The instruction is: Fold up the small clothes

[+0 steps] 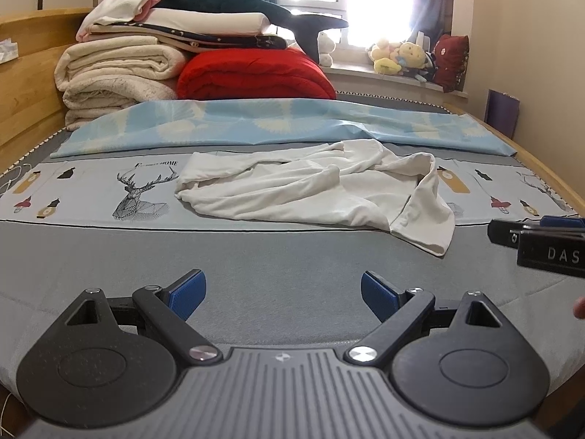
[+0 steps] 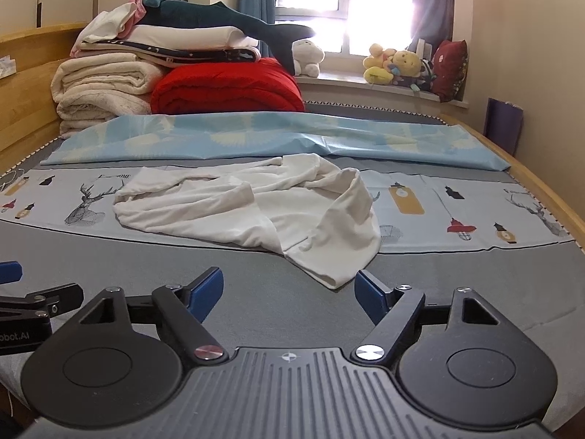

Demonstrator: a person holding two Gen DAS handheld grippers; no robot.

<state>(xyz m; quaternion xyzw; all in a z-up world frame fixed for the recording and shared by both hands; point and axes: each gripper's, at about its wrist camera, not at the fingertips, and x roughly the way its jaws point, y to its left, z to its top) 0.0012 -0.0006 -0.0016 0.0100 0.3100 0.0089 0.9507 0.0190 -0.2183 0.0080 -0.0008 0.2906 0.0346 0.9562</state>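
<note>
Right wrist view, crumpled white garment (image 2: 252, 212) on bed (image 2: 457, 285), stacked blankets (image 2: 106, 84) behind, both hand-held grippers (image 2: 289, 294) (image 1: 281, 294) apart, empty.

Soft matt cloth garment (image 2: 252, 212), probably cotton

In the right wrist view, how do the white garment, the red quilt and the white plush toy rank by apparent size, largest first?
1. White garment, though it is nearest the camera, which enlarges it.
2. Red quilt.
3. White plush toy, clearly smallest, on the windowsill.
</note>
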